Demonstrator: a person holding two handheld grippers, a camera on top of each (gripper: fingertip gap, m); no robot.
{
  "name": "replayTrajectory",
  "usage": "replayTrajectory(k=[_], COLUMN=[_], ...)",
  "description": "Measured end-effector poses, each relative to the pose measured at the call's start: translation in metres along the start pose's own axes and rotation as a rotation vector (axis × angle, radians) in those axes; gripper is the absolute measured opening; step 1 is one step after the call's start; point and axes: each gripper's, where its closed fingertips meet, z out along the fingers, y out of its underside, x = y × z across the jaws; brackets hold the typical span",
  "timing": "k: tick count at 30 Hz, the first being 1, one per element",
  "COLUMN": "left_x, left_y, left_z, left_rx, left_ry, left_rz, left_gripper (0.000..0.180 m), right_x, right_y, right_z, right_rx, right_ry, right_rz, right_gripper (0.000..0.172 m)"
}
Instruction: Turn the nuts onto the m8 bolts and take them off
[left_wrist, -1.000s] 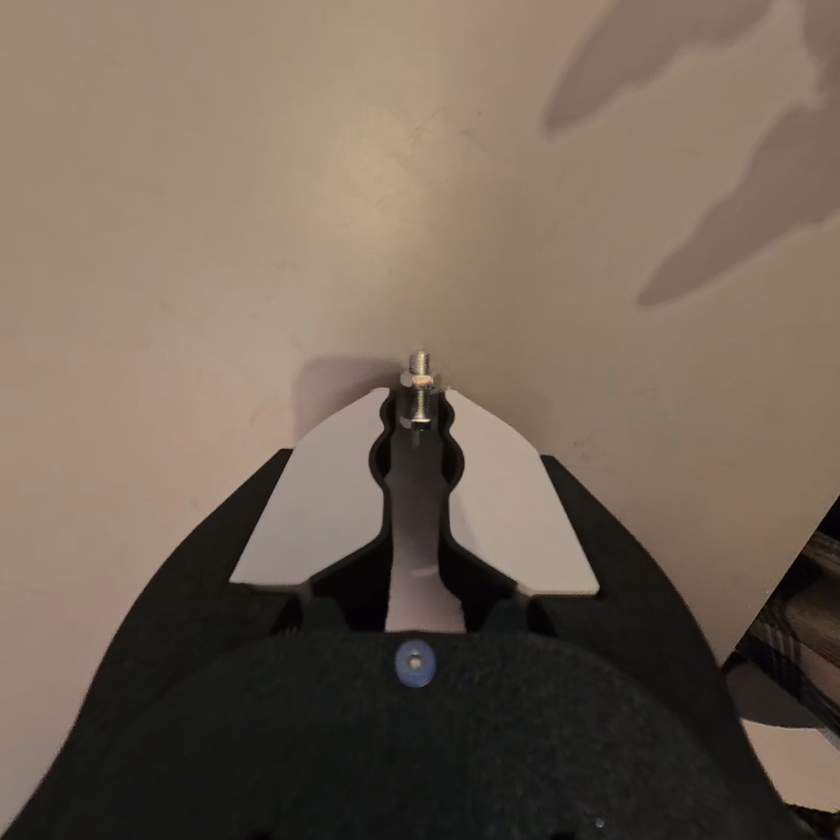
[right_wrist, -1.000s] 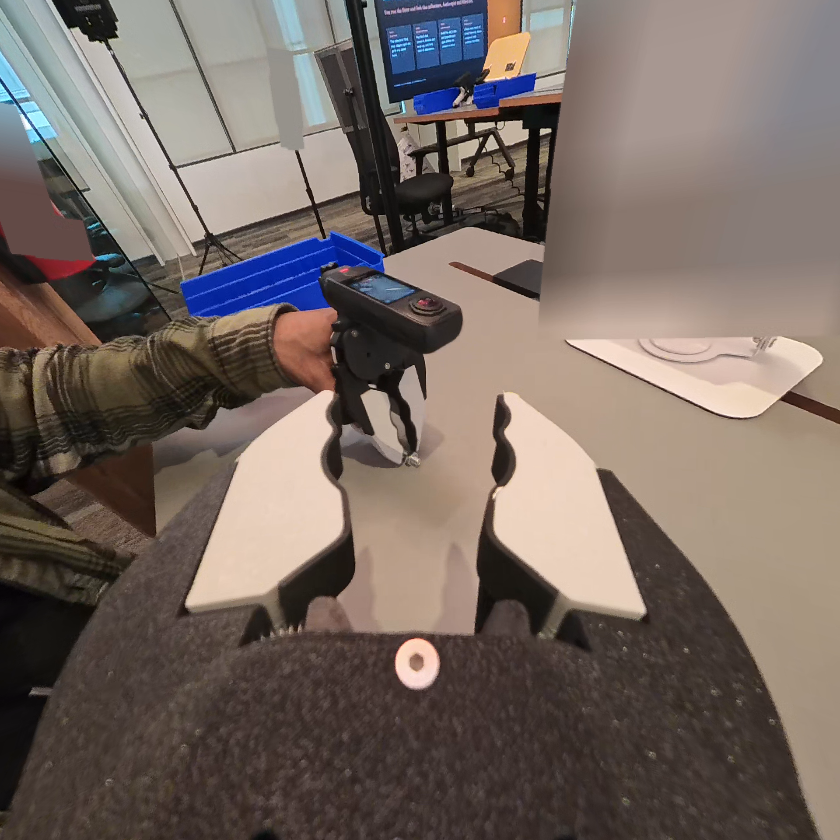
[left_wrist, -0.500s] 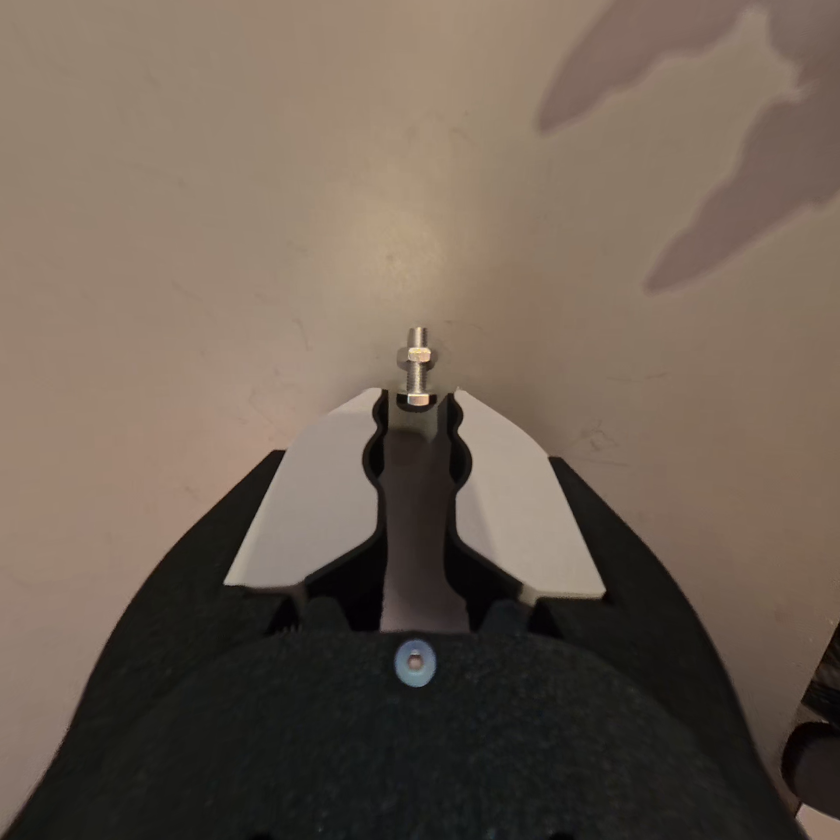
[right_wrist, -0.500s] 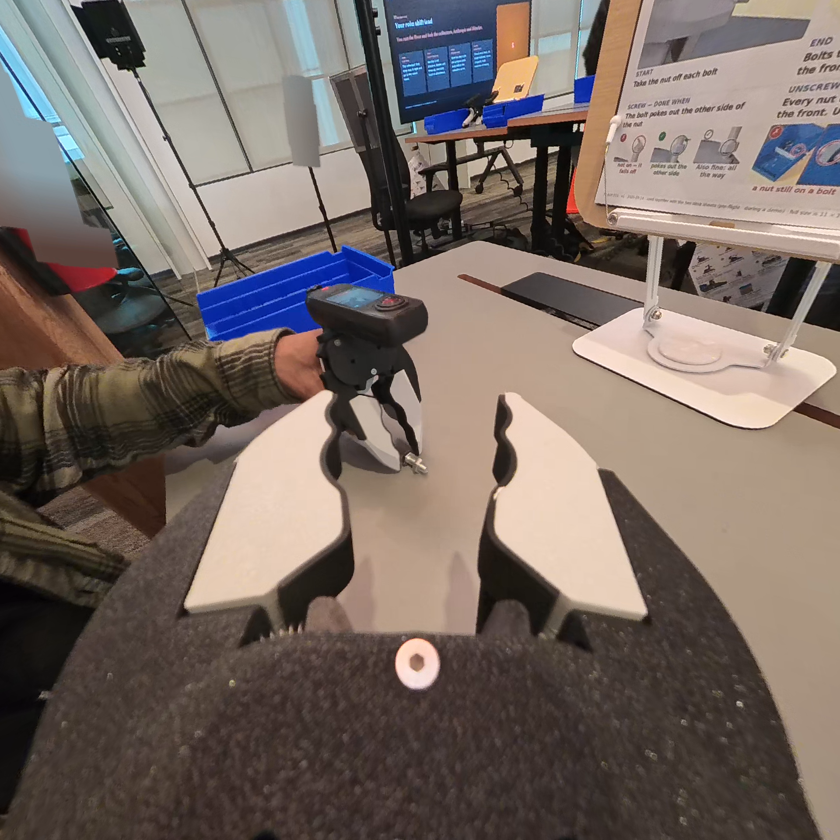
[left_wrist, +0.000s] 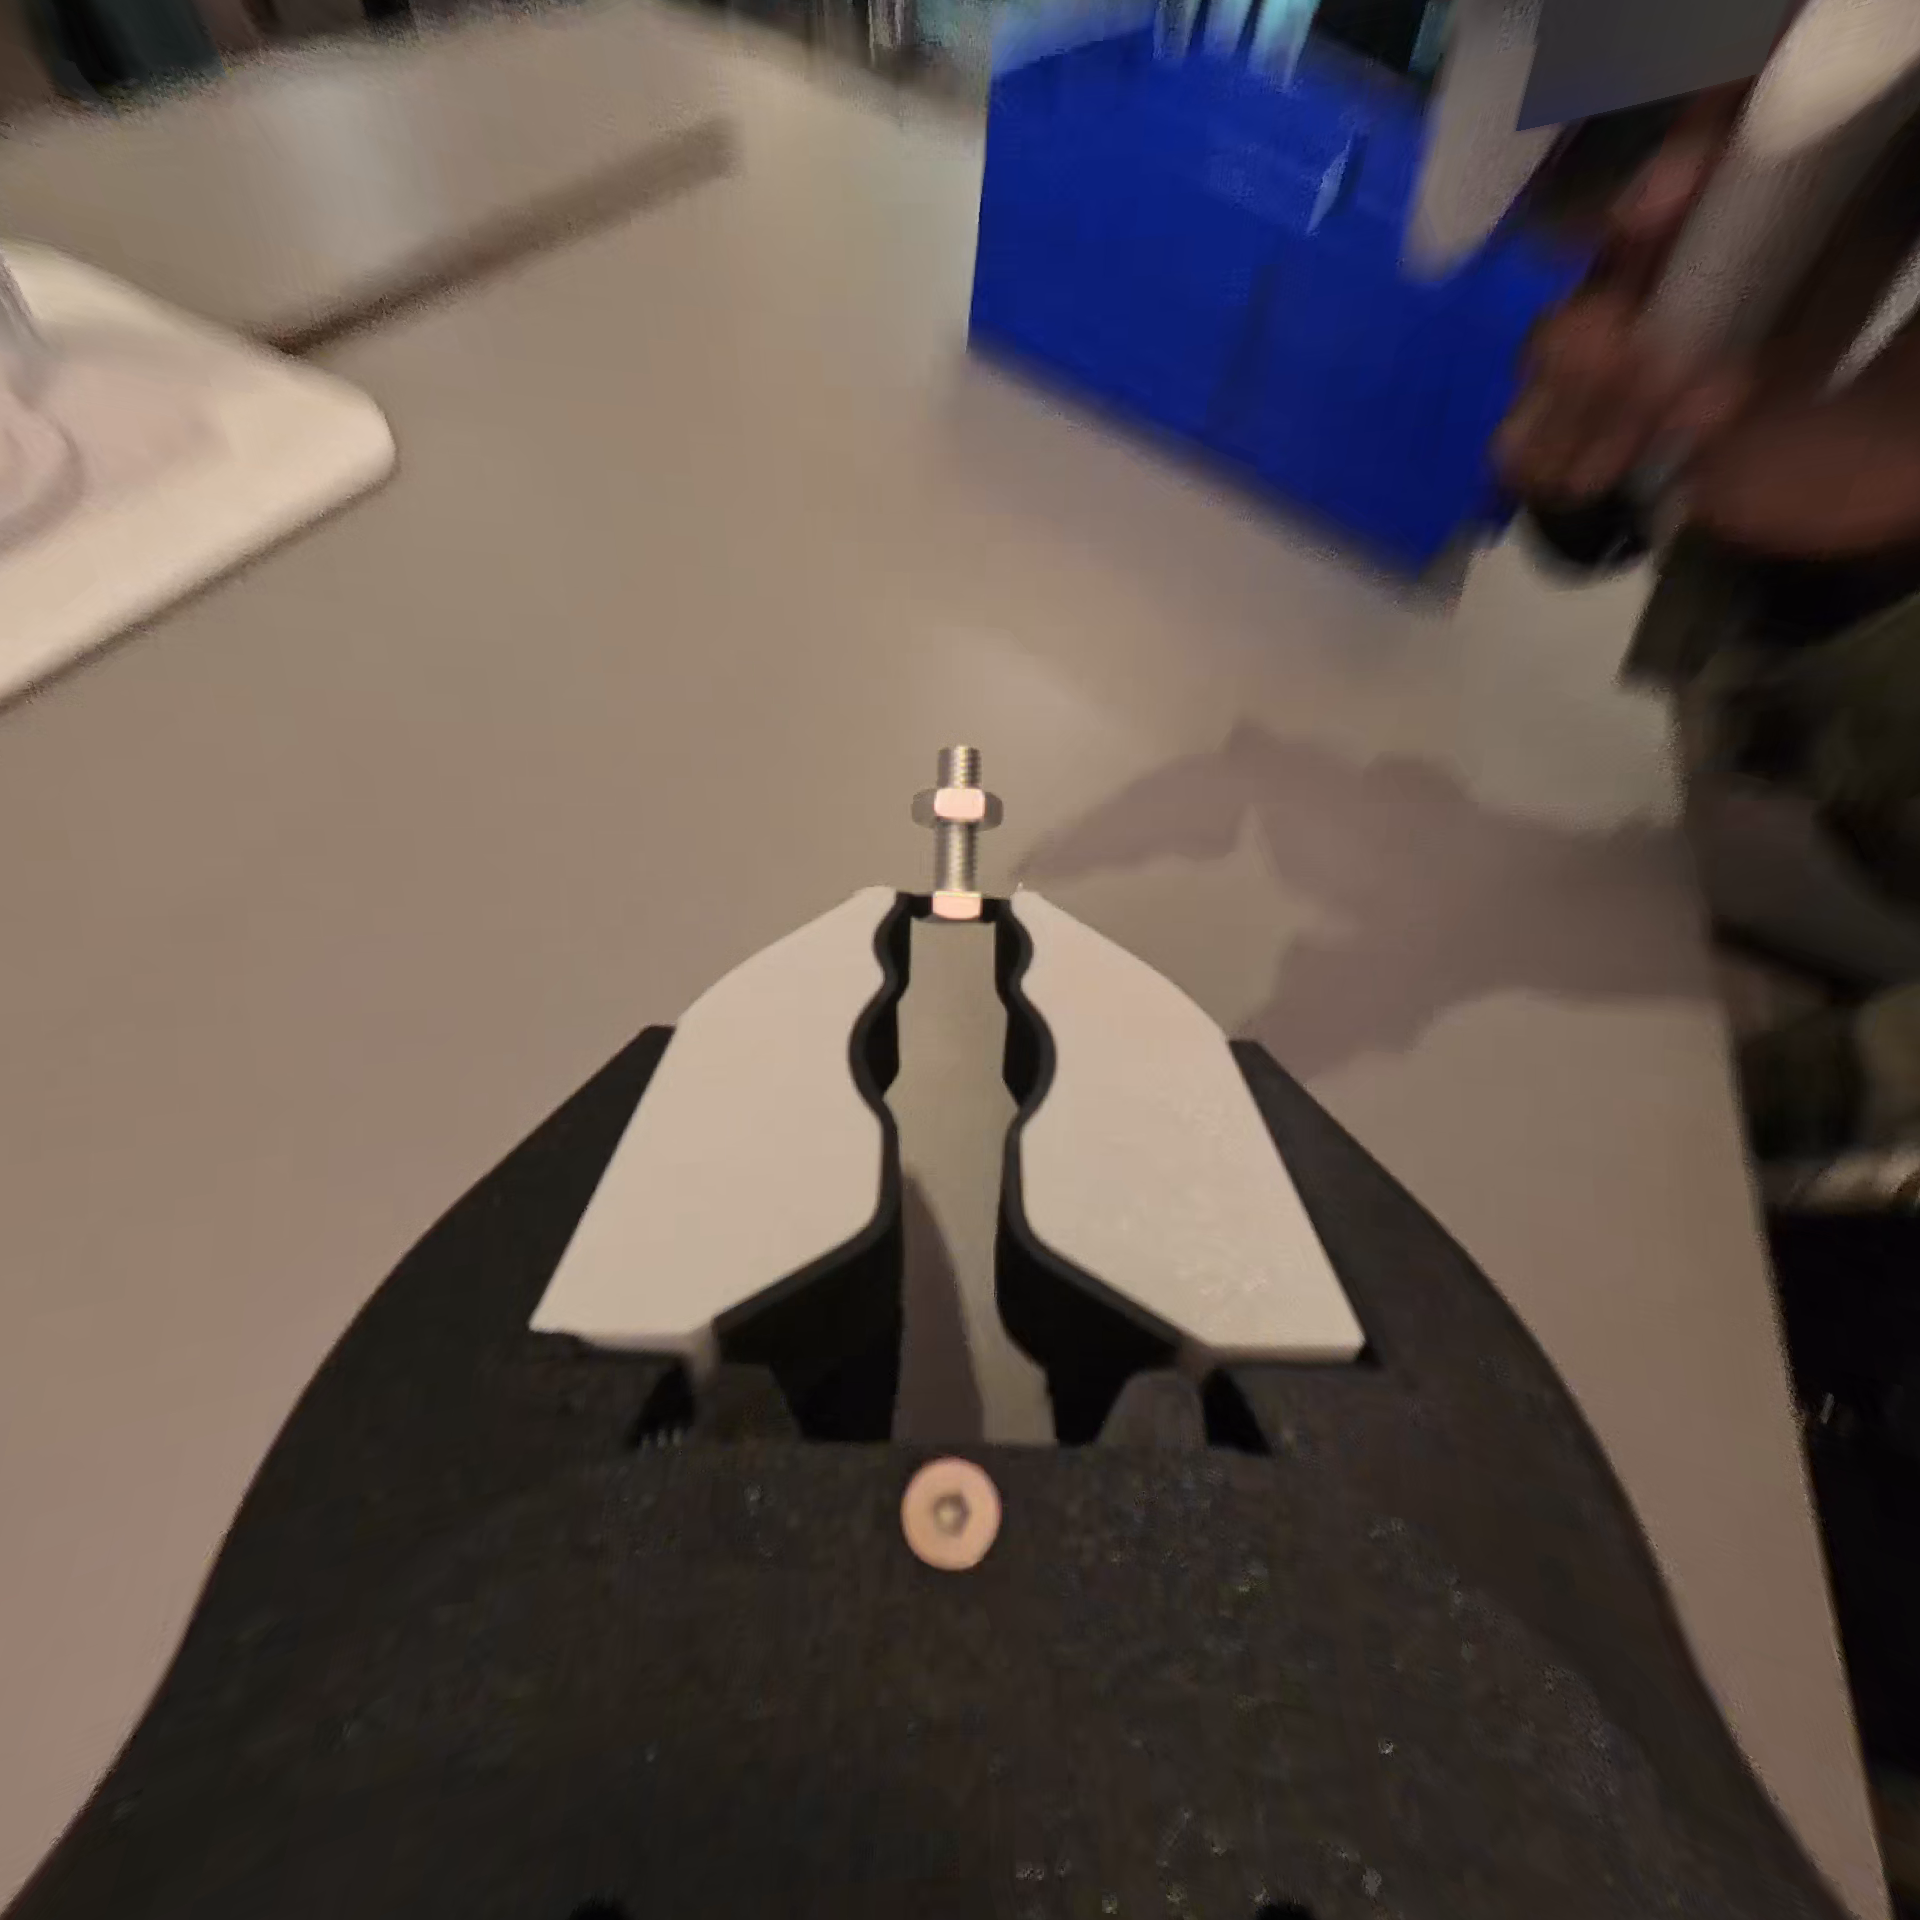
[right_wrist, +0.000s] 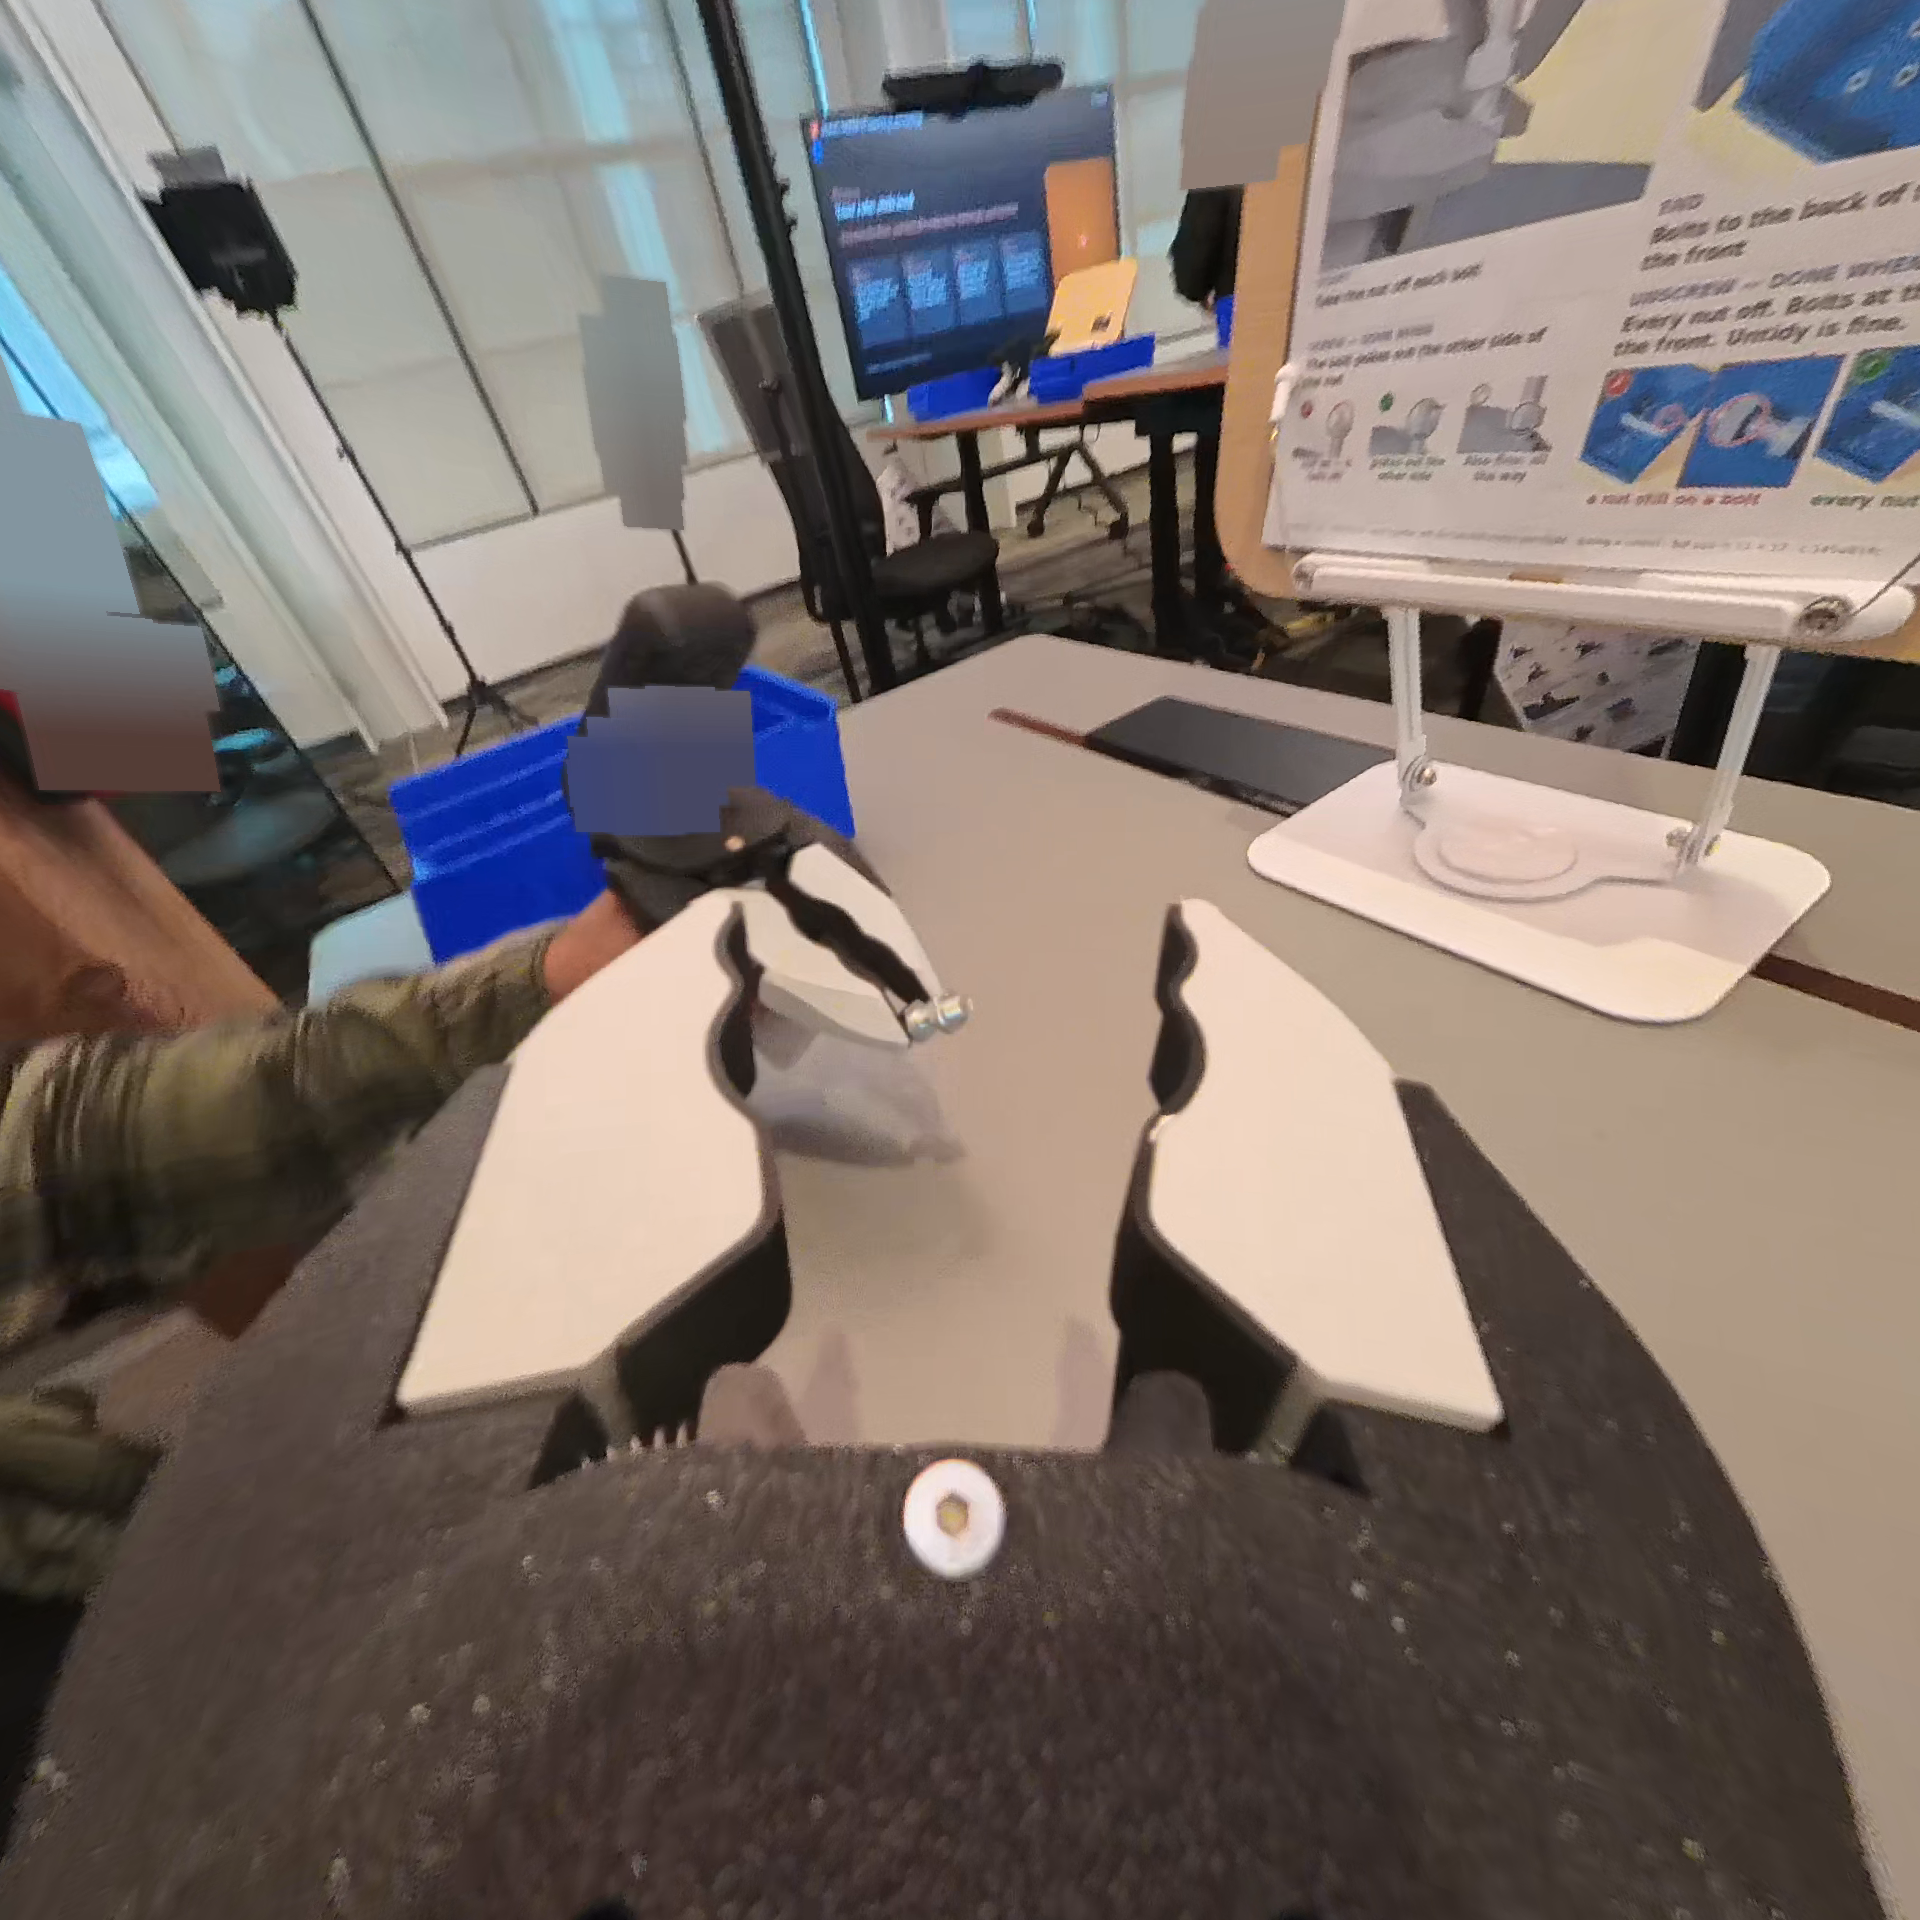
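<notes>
My left gripper (left_wrist: 956, 902) is shut on the head of a silver bolt (left_wrist: 956, 850). The bolt sticks forward past the fingertips, with a silver nut (left_wrist: 956, 805) threaded on near its far end. The left gripper (right_wrist: 914, 1013) also shows in the right wrist view, held above the grey table (right_wrist: 1039, 831), with the bolt and nut (right_wrist: 937, 1013) at its tips. My right gripper (right_wrist: 961, 987) is open and empty, to the right of the left gripper, with the bolt's tip pointing toward its gap.
A blue bin (right_wrist: 488, 831) sits at the table's far left edge and also shows in the left wrist view (left_wrist: 1226, 312). A white document stand (right_wrist: 1538, 883) with an instruction sheet is at the right. A black flat pad (right_wrist: 1236, 748) lies behind. A person's sleeve (right_wrist: 260, 1081) holds the left gripper.
The left gripper has lifted and tilted from pointing down at the table to pointing forward, with the bolt still in its grasp. The right gripper stays open and has moved closer.
</notes>
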Motion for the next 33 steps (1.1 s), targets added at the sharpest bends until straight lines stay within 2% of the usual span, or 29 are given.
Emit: replayTrajectory(k=[1, 4, 6, 13, 17, 20, 22, 24, 27, 29, 31, 33], left_x=[0.004, 0.025, 0.038, 0.054, 0.054, 0.053, 0.057, 0.06, 0.06, 0.06, 0.063, 0.065], left_y=[-0.017, -0.063, -0.082, -0.099, -0.096, -0.097, -0.097, -0.098, -0.097, -0.097, -0.099, -0.099], left_z=[-0.001, -0.012, -0.021, -0.044, -0.053, -0.055, -0.056, -0.058, -0.062, -0.061, -0.06, -0.059], left_rx=[0.112, 0.433, 0.576, 0.788, 0.822, 0.843, 0.841, 0.847, 0.851, 0.848, 0.845, 0.839], left_ry=[0.012, 0.134, 0.223, 0.364, 0.408, 0.445, 0.46, 0.463, 0.453, 0.456, 0.466, 0.46], left_rz=[-0.021, -0.066, -0.081, -0.127, -0.146, -0.175, -0.163, -0.154, -0.144, -0.14, -0.132, -0.129], left_gripper=[0.015, 0.015, 0.015, 0.015, 0.015, 0.015, 0.015, 0.015, 0.015, 0.015, 0.015, 0.015], right_x=[0.003, 0.005, 0.001, -0.009, 0.007, -0.013, -0.027, -0.018, 0.003, -0.013, -0.03, -0.018], right_y=[-0.005, -0.016, -0.014, -0.012, -0.023, -0.035, -0.031, -0.025, -0.033, -0.039, -0.028, -0.021], right_z=[0.007, 0.034, 0.053, 0.087, 0.073, 0.074, 0.084, 0.088, 0.076, 0.077, 0.088, 0.092], right_rx=[0.028, 0.072, 0.037, -0.052, -0.034, 0.02, -0.022, -0.065, -0.029, 0.005, -0.064, -0.112], right_ry=[-0.002, -0.03, -0.071, -0.123, -0.073, -0.174, -0.201, -0.156, -0.12, -0.203, -0.24, -0.171], right_rz=[0.016, 0.019, 0.011, -0.077, -0.109, -0.069, -0.115, -0.151, -0.093, -0.036, -0.072, -0.1], right_gripper=[0.08, 0.091, 0.094, 0.097, 0.095, 0.097, 0.098, 0.102, 0.098, 0.101, 0.107, 0.117])
